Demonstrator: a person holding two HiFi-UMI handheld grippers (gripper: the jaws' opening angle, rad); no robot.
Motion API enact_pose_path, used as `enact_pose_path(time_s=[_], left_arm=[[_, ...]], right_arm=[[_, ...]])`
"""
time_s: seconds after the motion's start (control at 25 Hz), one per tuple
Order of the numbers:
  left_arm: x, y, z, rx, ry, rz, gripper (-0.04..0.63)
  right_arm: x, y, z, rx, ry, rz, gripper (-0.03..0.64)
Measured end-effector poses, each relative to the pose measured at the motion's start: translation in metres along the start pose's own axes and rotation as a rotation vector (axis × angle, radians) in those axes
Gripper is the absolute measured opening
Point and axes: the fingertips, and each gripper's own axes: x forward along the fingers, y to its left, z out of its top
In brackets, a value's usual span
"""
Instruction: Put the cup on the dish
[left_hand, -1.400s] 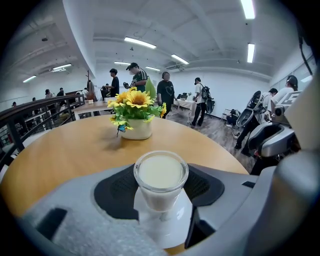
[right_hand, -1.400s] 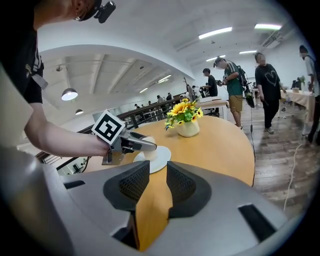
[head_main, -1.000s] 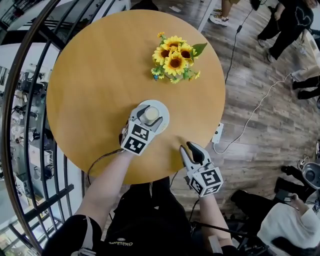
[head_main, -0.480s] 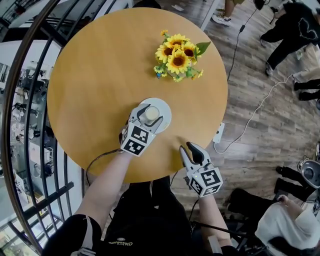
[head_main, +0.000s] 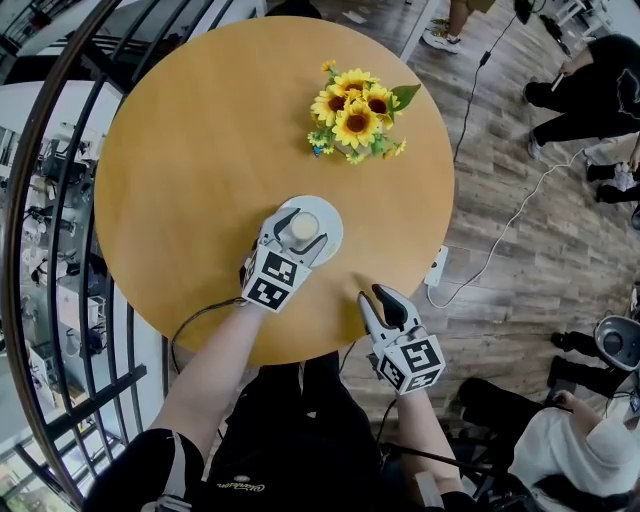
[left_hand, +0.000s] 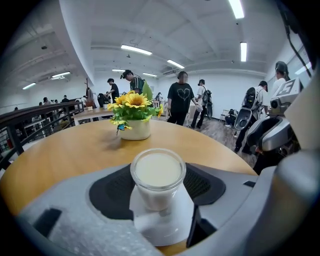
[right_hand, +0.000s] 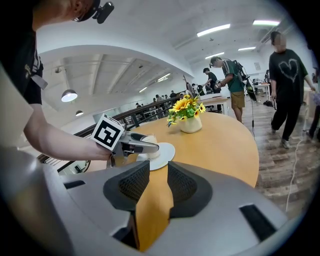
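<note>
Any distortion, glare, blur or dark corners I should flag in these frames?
Left gripper view: strong fisheye bend, black corners, ceiling lights blown out, cup sharp. Right gripper view: same bend and corners; a mosaic patch over the face of a passer-by. Head view: even light, table sharp, no motion blur.

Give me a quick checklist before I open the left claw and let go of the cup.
1. Cup over the dish: ok, inside its rim.
2. Cup upright: ok.
3. Cup base resting fully on the dish: cannot tell.
4. Left claw gripping the cup: ok, jaws on both sides.
5. Right claw out of the way: ok, empty, near the table edge.
6. Flower pot clear of the dish: ok.
</note>
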Motion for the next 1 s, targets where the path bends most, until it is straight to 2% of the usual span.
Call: enact_pose_path(time_s=[0.08,0.2,0.64,0.92,1.0], left_arm=[[-0.002,-0.003,0.004,-0.009,-0.025,-0.015,0.367],[-0.005,-0.002,0.01,-0.012,-0.047,-0.009,0.4],[-0.016,0.0,0.016,-0.014,-0.047,-0.002,0.402],[-0.043,-0.001,0.041,0.002,-0.109,0.01,0.399],[-0.057,-0.002,0.052,0.005,-0.14,0.017,0.369]], right_arm=[[0.0,0.001,-0.001,0.005,0.002,0.002,0.1],[-0.001,0.002,-0.002,0.009,0.004,0.004,0.1],[-0.003,0.004,0.003,-0.003,-0.007,0.008,0.1],[-0.007,0.011,0.02,-0.023,-0.036,0.01,0.1],[-0.009,0.015,0.029,-0.033,-0.051,0.009,0.1]])
